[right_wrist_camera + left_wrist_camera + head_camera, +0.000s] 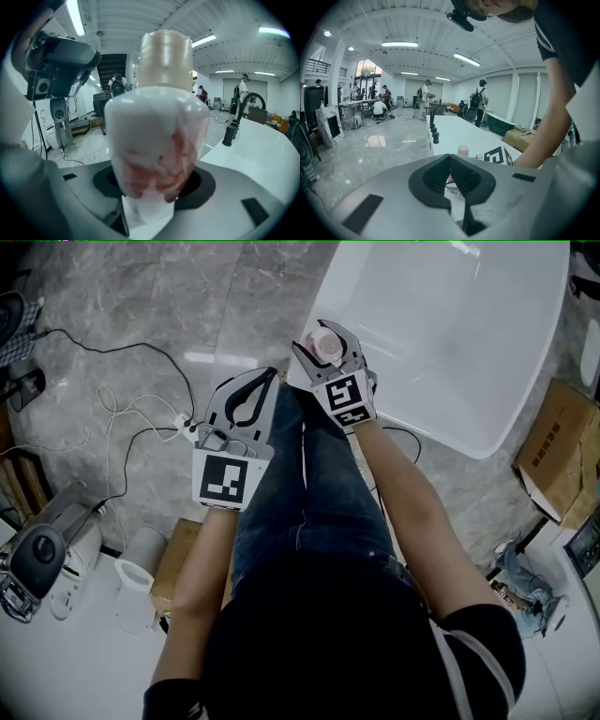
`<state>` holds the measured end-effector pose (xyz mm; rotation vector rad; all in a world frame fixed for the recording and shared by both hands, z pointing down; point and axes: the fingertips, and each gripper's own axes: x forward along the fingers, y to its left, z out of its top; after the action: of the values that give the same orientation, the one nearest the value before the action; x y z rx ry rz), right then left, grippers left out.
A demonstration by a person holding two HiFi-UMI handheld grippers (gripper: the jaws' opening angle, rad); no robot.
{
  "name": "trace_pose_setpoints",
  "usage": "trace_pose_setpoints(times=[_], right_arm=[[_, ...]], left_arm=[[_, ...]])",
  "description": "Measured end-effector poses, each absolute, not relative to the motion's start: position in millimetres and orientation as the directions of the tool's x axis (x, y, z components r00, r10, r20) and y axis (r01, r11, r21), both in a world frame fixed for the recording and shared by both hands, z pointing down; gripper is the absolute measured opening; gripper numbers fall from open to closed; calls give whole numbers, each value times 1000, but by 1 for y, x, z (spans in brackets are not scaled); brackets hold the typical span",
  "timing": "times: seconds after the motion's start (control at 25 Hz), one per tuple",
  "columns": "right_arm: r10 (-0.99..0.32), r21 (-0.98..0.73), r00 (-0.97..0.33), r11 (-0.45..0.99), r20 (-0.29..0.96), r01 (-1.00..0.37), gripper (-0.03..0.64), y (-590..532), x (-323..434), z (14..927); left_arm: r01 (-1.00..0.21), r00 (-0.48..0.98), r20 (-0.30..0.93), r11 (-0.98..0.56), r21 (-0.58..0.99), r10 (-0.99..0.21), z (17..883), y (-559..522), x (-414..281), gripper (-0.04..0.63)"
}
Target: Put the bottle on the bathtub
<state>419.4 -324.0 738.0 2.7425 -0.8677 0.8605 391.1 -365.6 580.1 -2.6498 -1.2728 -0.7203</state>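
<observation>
A white bottle with a pink cap (pixel 328 345) stands upright at the left rim of the white bathtub (pixel 450 343). My right gripper (pixel 317 337) reaches around it, one jaw on each side. In the right gripper view the bottle (pixel 157 126) fills the middle between the jaws, and the pads do not visibly press on it. My left gripper (pixel 267 377) hovers to the left over the grey floor with its tips together (pixel 450 157) and nothing in it. In the left gripper view the bottle (pixel 462 150) shows just beyond those tips, on the tub (pixel 454 131).
A power strip with loose cables (pixel 187 427) lies on the marble floor left of the tub. A cardboard box (pixel 558 451) sits to the tub's right. Black taps (pixel 435 136) stand on the tub's far rim. White appliances (pixel 136 582) are at the lower left.
</observation>
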Motion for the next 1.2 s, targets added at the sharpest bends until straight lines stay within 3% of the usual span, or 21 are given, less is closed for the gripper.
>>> trace_pose_setpoints(times=[0.32,0.76,1.04,1.08,1.16,1.2], right_arm=[[-506,-31,628,-792,591,-609,322,-332,404,736],[-459,32,667,-810,587,-585,337,-307,369,682],[-386,-49,773,-906,503,-420,333,-268,349,586],[-359,-51,805,-923,473,-381,304,-259,353,567],[-313,-69,858,-947,406,-313,83,-243,362,528],[-303,-95,877,-953,373,-289,64,-237,367,508]], left_arm=[[785,494,490,-610,104,718,577,-361,382,25],[817,464,463,-567,105,755,557,-348,379,25],[846,451,386,-523,103,805,511,-326,390,25],[848,457,369,-521,93,810,501,-322,395,25],[847,479,331,-527,69,813,480,-315,404,25],[846,490,312,-531,56,814,468,-312,408,25]])
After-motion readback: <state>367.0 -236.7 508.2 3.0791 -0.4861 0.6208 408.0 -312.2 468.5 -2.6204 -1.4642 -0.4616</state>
